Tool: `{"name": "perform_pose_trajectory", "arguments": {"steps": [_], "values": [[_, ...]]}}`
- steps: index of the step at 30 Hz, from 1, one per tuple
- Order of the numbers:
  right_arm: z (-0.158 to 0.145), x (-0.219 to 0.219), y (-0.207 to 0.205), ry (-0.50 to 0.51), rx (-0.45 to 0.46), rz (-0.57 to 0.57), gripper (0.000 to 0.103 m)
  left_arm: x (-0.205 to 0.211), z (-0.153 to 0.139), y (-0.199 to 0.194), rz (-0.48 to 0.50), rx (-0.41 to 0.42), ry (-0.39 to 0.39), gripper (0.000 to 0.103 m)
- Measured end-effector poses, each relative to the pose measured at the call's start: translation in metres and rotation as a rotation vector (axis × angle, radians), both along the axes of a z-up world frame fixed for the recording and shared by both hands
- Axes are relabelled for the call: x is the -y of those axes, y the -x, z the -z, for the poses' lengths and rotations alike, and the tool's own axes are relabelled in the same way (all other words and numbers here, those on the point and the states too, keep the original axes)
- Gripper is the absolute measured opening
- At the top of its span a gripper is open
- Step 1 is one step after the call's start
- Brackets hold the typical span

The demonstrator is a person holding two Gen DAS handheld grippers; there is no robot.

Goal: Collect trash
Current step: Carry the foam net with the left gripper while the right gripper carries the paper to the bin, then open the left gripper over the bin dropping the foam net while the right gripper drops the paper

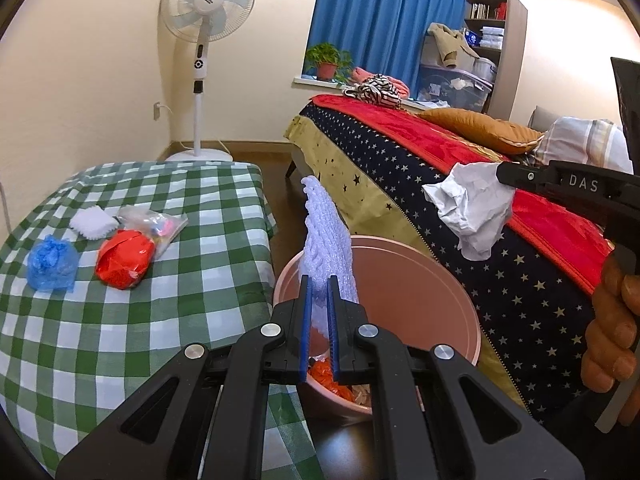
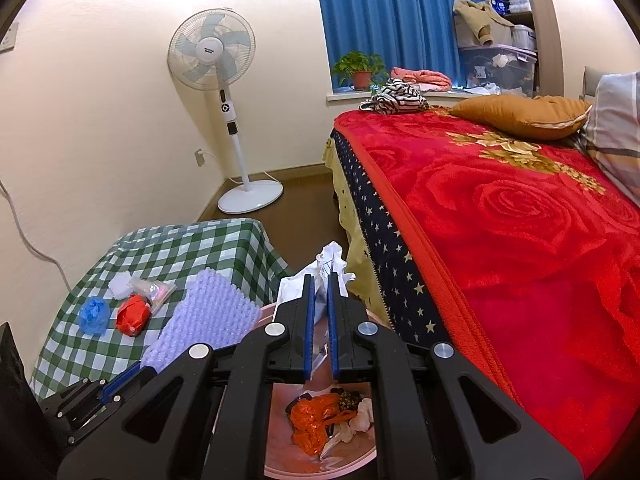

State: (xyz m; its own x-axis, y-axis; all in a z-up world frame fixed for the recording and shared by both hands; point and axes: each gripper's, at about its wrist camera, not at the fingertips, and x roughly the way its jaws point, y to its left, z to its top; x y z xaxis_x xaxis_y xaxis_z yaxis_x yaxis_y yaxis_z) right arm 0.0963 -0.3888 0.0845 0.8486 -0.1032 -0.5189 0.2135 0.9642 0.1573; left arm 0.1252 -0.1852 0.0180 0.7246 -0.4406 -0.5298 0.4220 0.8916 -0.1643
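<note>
My left tongs [image 1: 319, 280] clamped on a white foam net sleeve [image 1: 326, 236], held over the pink bin [image 1: 452, 300]. My right tongs [image 2: 319, 280] clamped on a crumpled white paper [image 2: 330, 260], also above the bin (orange bag and scraps already inside). Left on the checked table [image 1: 160, 320]: blue wad [image 1: 52, 264], red wad [image 1: 126, 258], clear packet [image 1: 160, 226], small white foam piece [image 1: 94, 222]

pink bin [image 1: 420, 280] mouth open above, table [image 1: 120, 320] left, bed [image 1: 520, 280] right
</note>
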Motion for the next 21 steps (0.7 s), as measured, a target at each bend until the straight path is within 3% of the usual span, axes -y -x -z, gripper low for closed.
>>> {"name": "perform_pose_trajectory", "arguments": {"steps": [14,17,19,21], "values": [[0.001,0.001,-0.001,-0.002,-0.002,0.003,0.007,0.007,0.002,-0.004,0.027,-0.019,0.013,0.008],[0.003,0.002,-0.001,-0.008,-0.01,0.02,0.016,0.01,0.004,-0.006,0.046,-0.049,0.011,0.013],[0.004,0.004,0.0,-0.016,-0.005,0.03,0.031,0.01,0.006,-0.005,0.047,-0.055,0.008,0.018],[0.004,0.004,0.002,-0.017,-0.004,0.036,0.037,0.007,0.005,-0.003,0.045,-0.053,0.008,0.018]]}}
